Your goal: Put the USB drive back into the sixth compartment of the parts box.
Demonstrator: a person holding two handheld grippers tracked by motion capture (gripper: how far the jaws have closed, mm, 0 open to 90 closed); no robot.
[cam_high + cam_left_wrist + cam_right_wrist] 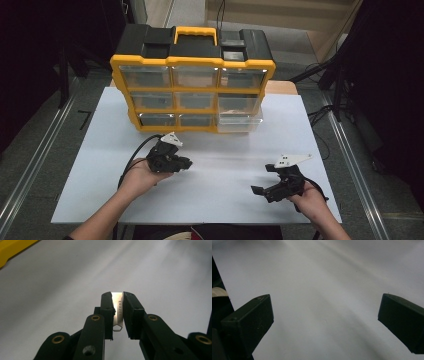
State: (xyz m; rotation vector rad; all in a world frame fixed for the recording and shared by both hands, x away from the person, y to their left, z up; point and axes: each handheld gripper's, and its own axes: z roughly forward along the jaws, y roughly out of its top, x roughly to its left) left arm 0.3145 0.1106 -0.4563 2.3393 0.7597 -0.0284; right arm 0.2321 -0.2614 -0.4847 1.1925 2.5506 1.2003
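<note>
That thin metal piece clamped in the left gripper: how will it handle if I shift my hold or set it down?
The metal piece looks like a thin, flat, shiny strip, so probably stiff and light. Its polished face may slide between the left gripper pads. Laid flat on the white table, it would likely be awkward to pick up again.

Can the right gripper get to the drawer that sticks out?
Probably yes. The right gripper is open and holds nothing, and bare white table lies between it and the pulled-out drawer at the organizer's bottom right corner.
</note>
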